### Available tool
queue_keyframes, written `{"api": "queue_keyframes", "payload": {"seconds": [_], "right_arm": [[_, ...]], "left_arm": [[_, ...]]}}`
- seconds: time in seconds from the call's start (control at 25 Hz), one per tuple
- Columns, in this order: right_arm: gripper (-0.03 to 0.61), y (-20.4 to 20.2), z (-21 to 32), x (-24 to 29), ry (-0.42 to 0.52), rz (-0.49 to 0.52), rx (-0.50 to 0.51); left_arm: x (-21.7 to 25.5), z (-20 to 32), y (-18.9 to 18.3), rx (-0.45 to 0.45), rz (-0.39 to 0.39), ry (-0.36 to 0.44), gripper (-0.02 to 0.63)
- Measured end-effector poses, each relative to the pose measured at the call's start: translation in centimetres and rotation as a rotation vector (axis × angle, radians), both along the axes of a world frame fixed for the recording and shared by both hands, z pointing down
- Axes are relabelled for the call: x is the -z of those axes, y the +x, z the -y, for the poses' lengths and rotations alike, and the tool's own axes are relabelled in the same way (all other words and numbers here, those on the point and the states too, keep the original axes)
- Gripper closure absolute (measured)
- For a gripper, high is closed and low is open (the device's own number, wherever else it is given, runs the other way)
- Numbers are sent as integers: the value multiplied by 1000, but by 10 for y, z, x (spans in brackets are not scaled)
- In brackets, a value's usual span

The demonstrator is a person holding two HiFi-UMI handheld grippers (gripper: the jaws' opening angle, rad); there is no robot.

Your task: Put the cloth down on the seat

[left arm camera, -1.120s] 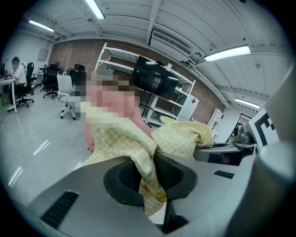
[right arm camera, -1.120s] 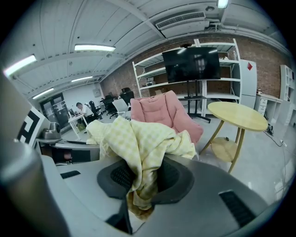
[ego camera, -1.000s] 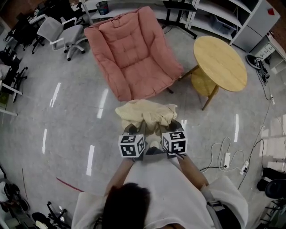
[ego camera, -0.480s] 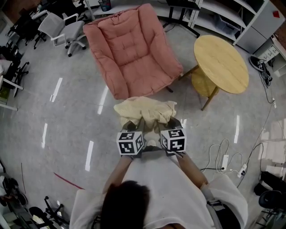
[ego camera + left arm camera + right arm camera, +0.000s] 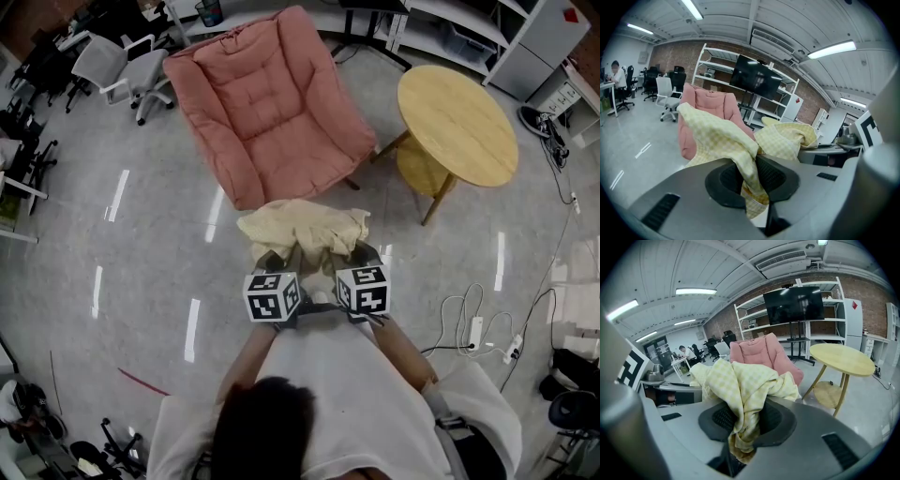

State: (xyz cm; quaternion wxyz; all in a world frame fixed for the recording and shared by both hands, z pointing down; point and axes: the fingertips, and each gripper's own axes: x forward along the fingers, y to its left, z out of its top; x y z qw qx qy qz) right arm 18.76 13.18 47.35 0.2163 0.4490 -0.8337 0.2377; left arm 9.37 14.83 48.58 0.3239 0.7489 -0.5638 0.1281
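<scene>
Your left gripper (image 5: 749, 180) has its jaws closed on a fold of the yellow checked cloth (image 5: 302, 225), with the pads pinching the fabric between them. Your right gripper (image 5: 743, 423) does the same, its jaws nipped onto another bunch of the cloth, which spills over the pads. In the head view the cloth hangs bunched between both grippers above the floor. It is not on the pink armchair (image 5: 272, 103), whose seat lies just beyond at 12 o'clock. The round wooden table (image 5: 457, 117) stands at 2 o'clock.
</scene>
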Motion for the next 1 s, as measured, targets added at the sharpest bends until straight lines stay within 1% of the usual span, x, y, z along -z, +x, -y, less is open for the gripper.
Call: {"api": "queue_keyframes", "payload": {"seconds": [0.48, 1.0], "right_arm": [[476, -7, 11, -3, -3, -7, -7], [476, -8, 57, -12, -26, -48, -48]], "left_arm": [[-4, 12, -8, 5, -7, -2, 534], [-20, 63, -10, -28, -42, -34, 534]]}}
